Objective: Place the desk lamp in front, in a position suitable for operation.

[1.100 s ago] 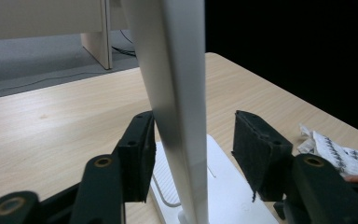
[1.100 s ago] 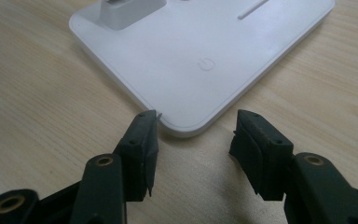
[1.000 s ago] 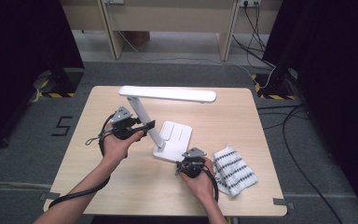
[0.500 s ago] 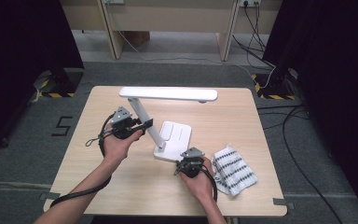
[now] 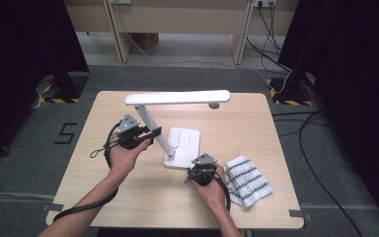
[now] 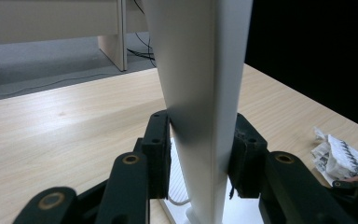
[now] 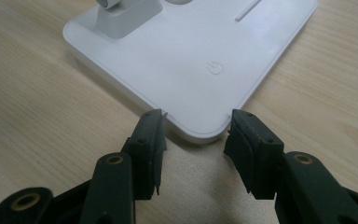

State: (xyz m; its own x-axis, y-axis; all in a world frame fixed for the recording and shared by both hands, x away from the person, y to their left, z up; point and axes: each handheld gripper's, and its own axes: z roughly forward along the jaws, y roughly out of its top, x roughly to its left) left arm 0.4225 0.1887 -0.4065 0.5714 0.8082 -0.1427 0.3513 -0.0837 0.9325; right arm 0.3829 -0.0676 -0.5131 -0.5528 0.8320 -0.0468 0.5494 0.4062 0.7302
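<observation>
In the left gripper view the top edge cuts off the lamp arm (image 6: 200, 93), so we cannot see its head, and the arm hides much of the base (image 6: 233, 212) behind it. The right edge crops the crumpled patterned cloth (image 6: 342, 156). In the right gripper view the top edge crops the arm's foot (image 7: 126, 16).

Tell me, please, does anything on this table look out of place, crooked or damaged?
Only the crumpled black-and-white patterned cloth looks untidy, lying bunched near the table's right edge. The white desk lamp stands normally: base flat, arm leaning, head level. The left gripper clamps the lamp's arm; the right gripper straddles a corner of the base.
</observation>
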